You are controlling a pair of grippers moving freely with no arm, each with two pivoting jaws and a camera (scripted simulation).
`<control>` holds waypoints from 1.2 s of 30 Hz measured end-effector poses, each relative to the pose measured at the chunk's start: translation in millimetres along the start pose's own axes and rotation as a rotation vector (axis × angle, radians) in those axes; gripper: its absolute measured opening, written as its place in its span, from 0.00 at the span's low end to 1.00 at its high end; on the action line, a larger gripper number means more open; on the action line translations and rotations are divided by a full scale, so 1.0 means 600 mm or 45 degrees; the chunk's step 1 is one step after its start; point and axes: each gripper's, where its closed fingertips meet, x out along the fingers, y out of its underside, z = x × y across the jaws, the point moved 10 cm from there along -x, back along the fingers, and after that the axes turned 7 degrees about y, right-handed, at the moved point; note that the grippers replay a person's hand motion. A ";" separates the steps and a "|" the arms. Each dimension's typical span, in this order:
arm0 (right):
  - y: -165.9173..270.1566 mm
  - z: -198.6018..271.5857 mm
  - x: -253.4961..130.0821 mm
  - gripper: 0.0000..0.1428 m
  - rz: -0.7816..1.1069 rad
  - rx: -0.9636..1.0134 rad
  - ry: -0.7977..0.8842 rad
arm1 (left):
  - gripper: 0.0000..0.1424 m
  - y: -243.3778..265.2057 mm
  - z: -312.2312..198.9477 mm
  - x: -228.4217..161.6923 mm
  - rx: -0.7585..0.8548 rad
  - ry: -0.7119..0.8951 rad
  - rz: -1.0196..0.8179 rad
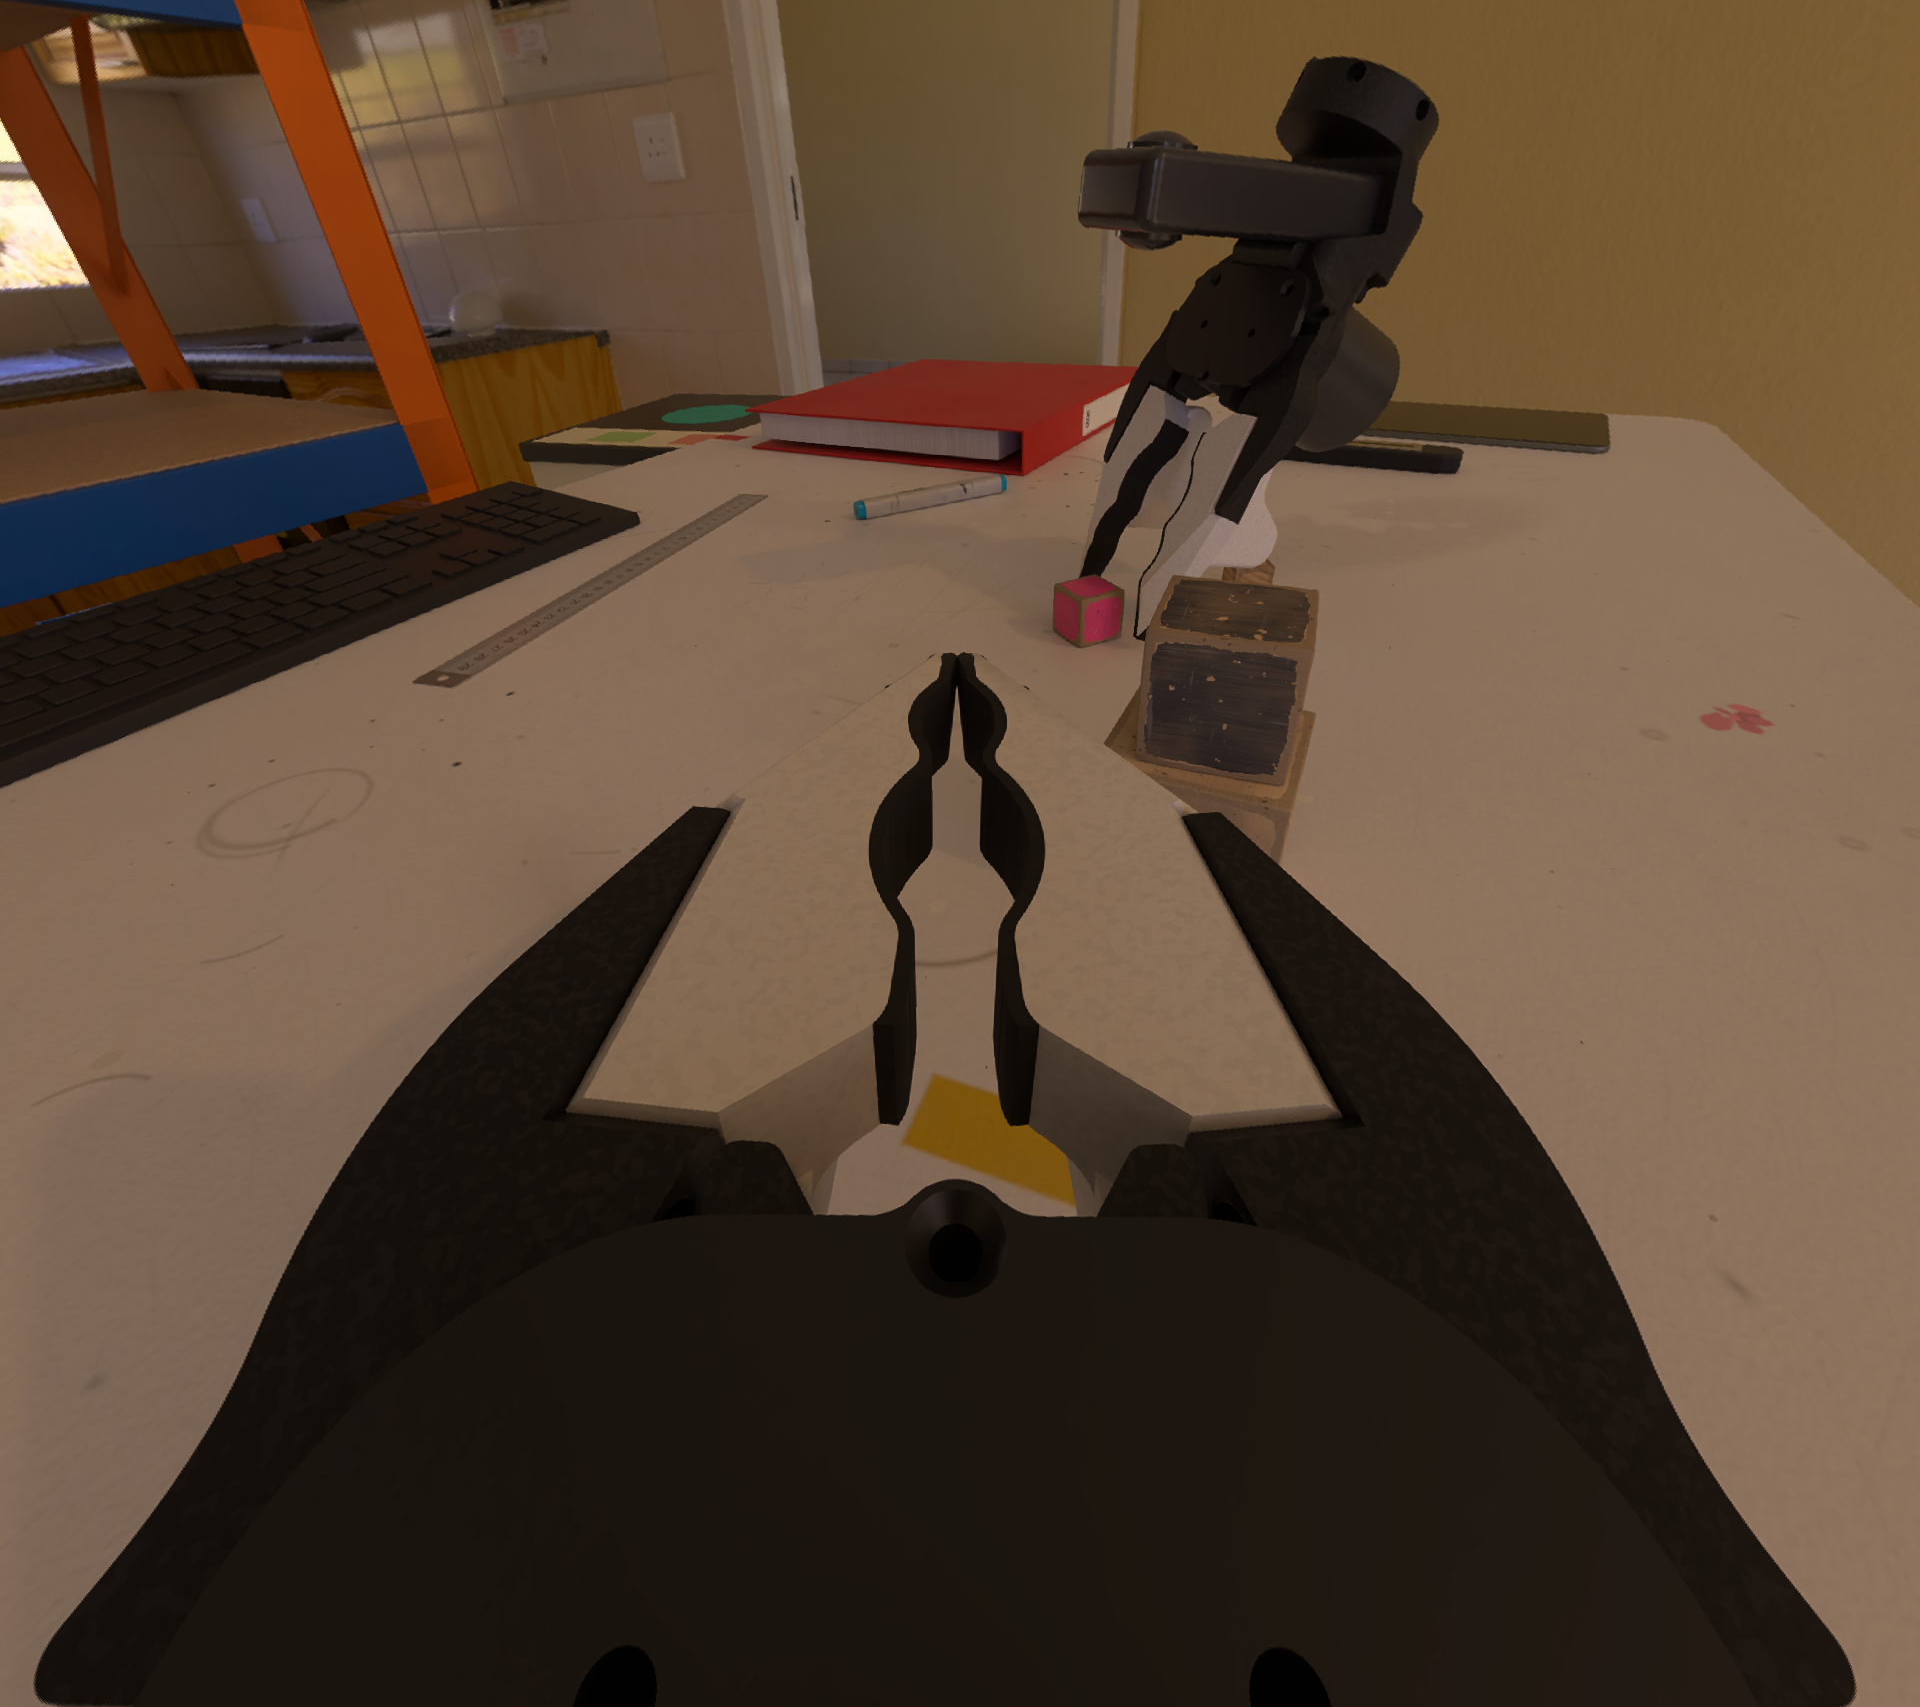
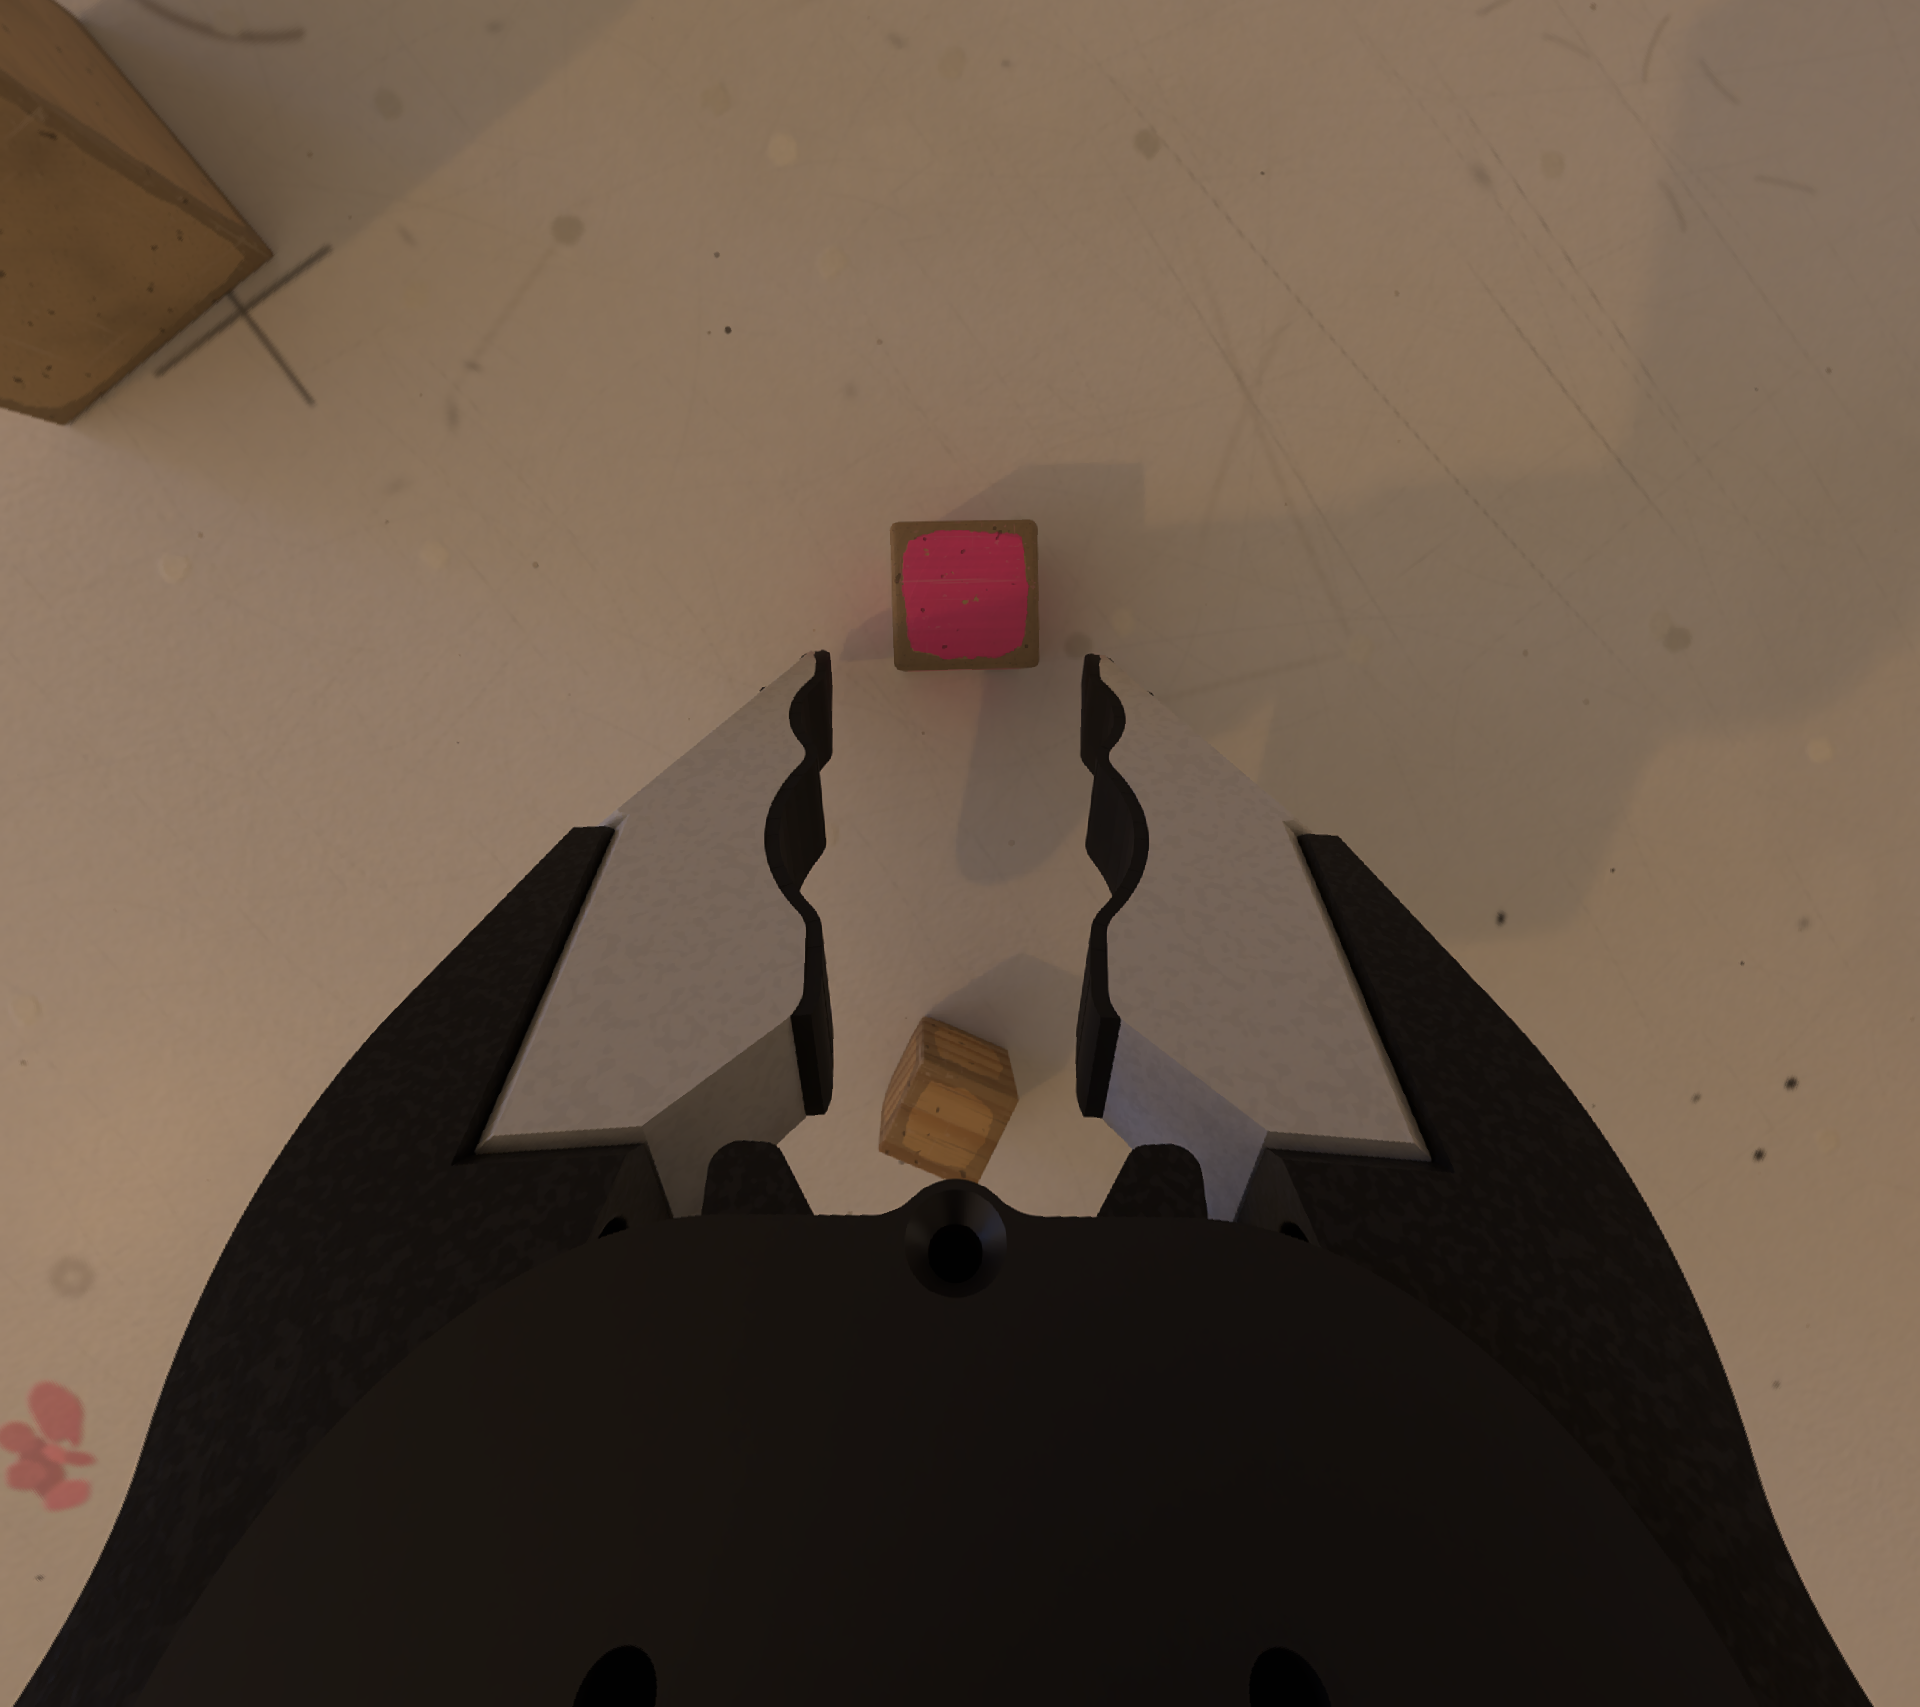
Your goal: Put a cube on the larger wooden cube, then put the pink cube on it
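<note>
The pink cube [image 1: 1088, 610] sits on the white table [image 1: 1507, 878], just left of a stack. In that stack a black-faced cube [image 1: 1226, 691] rests on the larger wooden cube [image 1: 1242, 810]. My right gripper [image 1: 1117, 597] points down over the pink cube. In the right wrist view it [image 2: 956, 665] is open and empty, with the pink cube [image 2: 966, 595] just past its fingertips and untouched. A small wooden cube [image 2: 948, 1098] lies on the table below, between the fingers. My left gripper [image 1: 956, 660] is shut and empty, low over the table, left of the stack.
A keyboard [image 1: 312, 577], a steel ruler [image 1: 592, 592], a marker [image 1: 930, 497] and a red binder [image 1: 935, 410] lie to the left and behind. An orange and blue shelf [image 1: 208, 203] stands at the left. A wooden block's side [image 2: 94, 223] shows at the left edge.
</note>
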 end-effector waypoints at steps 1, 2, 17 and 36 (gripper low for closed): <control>0.001 0.000 0.001 0.33 -0.006 -0.015 -0.006 | 0.00 0.000 0.000 0.000 0.001 0.000 0.001; 0.002 -0.001 0.003 0.32 -0.013 -0.025 -0.011 | 0.00 0.000 0.000 0.000 0.001 0.001 0.002; -0.046 0.035 -0.038 0.19 -0.386 -0.082 -0.237 | 0.00 0.000 -0.002 0.003 0.015 0.003 0.022; -0.157 0.195 -0.107 0.19 -0.377 -0.452 -0.350 | 0.00 0.000 0.003 0.001 -0.021 0.012 0.007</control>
